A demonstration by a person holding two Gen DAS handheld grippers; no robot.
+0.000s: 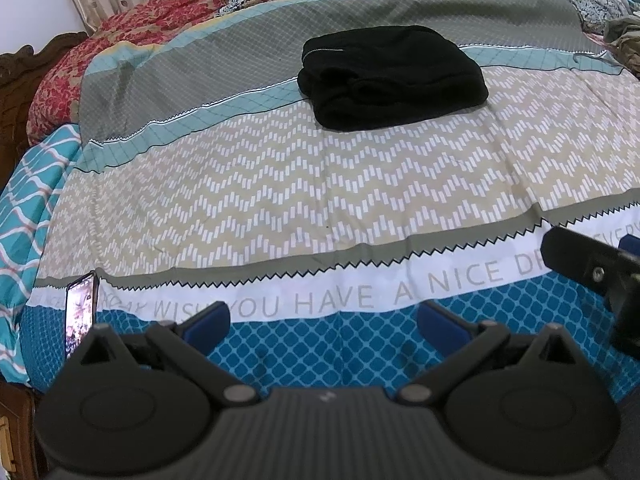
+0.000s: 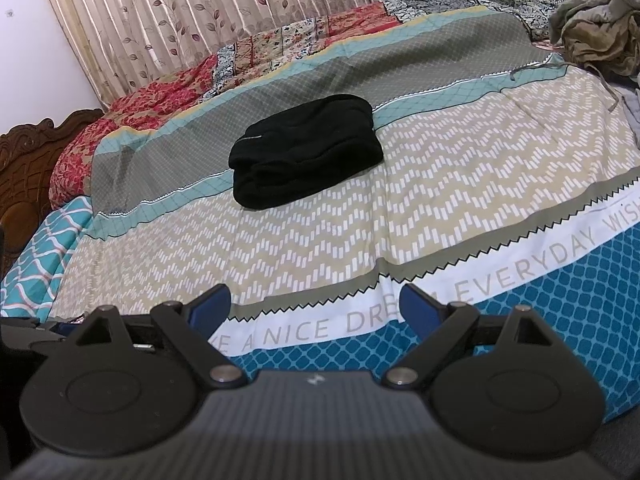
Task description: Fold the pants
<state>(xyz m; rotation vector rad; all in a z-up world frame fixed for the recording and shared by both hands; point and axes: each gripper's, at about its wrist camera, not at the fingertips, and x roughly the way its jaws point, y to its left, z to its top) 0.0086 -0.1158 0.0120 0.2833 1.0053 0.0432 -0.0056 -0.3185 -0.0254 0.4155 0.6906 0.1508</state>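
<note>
Black pants (image 1: 390, 78) sit folded on the bed (image 1: 280, 184), too dark to read the layers. Both tools, left tool (image 1: 322, 322) and right tool (image 2: 314, 308), gape wide, holding nothing. Phone (image 1: 81, 312) is half hidden.

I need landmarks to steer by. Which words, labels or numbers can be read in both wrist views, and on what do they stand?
"WISH YOU HAVE A NICE DR": white band of the patterned bedsheet, left wrist view; the start is blurred, the end is hidden by the right gripper.
"A NICE DRE... EVERYDAY WISH": same band, right wrist view; partly hidden by a blue finger.
Upright phone screen: too blurred to read.
Folded black pants: no readable label.
</note>
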